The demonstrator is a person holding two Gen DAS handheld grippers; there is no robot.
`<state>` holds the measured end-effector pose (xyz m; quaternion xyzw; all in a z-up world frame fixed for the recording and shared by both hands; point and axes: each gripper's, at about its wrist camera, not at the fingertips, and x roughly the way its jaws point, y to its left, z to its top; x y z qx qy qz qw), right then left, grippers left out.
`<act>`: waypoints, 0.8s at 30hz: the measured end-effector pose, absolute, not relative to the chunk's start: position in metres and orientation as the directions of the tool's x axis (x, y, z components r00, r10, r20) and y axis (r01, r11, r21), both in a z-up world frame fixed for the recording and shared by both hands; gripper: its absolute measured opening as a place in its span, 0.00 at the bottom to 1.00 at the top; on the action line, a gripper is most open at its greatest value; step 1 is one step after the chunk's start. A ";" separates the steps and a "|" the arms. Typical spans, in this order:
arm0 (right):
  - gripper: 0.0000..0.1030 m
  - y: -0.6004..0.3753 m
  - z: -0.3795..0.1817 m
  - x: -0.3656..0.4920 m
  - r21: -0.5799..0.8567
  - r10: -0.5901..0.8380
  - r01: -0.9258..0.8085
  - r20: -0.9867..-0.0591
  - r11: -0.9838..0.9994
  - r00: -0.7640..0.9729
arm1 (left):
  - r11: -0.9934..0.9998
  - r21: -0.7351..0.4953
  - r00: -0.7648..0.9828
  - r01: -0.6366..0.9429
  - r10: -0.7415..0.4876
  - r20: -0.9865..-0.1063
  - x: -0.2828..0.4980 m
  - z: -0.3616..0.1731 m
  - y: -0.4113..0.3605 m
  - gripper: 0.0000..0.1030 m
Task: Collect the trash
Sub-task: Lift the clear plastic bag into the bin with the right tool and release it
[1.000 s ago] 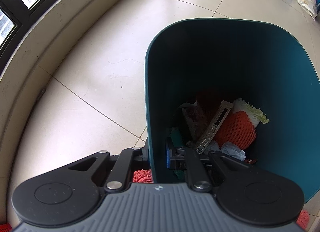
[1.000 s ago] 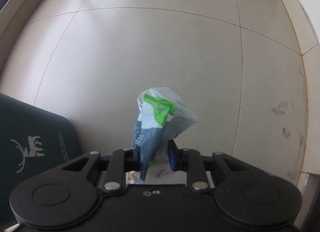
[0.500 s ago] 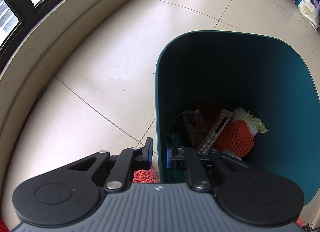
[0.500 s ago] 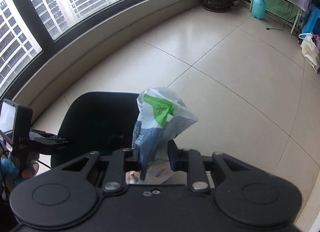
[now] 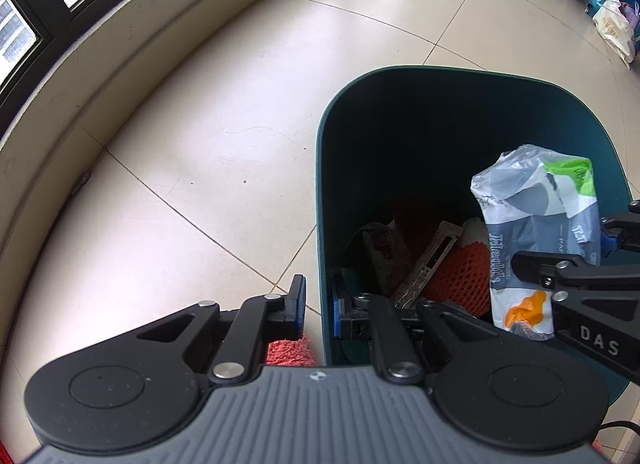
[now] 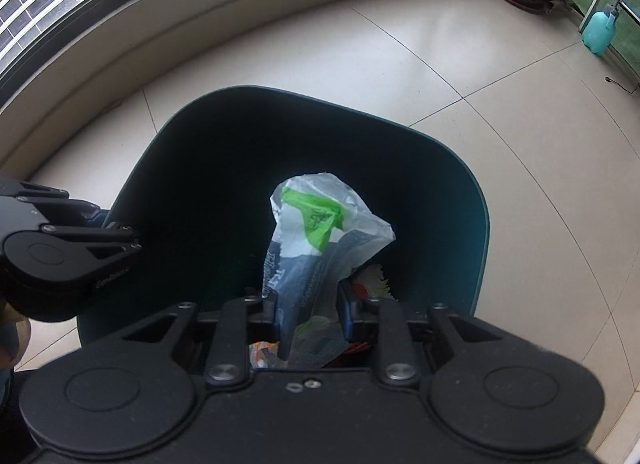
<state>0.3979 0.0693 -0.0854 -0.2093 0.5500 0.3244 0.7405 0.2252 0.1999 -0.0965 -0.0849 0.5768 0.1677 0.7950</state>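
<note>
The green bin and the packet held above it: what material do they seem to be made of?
The bin looks like moulded plastic with a smooth, matte finish: thin, even walls and rounded corners. The packet seems to be thin plastic film, glossy and partly translucent: it is crumpled and printed. The right gripper pinches it.

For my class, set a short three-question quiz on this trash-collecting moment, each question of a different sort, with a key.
1. True or false: the right gripper is shut on the crumpled grey, white and green plastic wrapper.
2. What does the left gripper clamp? A) a bottle B) the wall of the dark green plastic bin C) nothing
3. Fill in: the wrapper hangs over the bin's open ____.

Key: 1 true; 2 B; 3 mouth. The orange foam net and the flat printed card strip already lie inside the bin.
</note>
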 end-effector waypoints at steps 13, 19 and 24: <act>0.48 0.084 -0.155 0.401 0.027 0.128 -0.692 -0.987 0.722 0.095 | 0.929 0.047 0.285 -0.368 0.160 -0.945 0.222 -0.095 0.203 0.11; 0.54 0.074 -0.138 0.393 0.045 0.177 -0.692 -0.977 0.720 0.120 | 0.930 0.048 0.282 -0.364 0.159 -0.946 0.225 -0.096 0.202 0.11; 0.60 0.060 -0.102 0.393 0.087 0.279 -0.698 -0.946 0.711 0.167 | 0.932 0.052 0.286 -0.359 0.163 -0.944 0.224 -0.094 0.200 0.12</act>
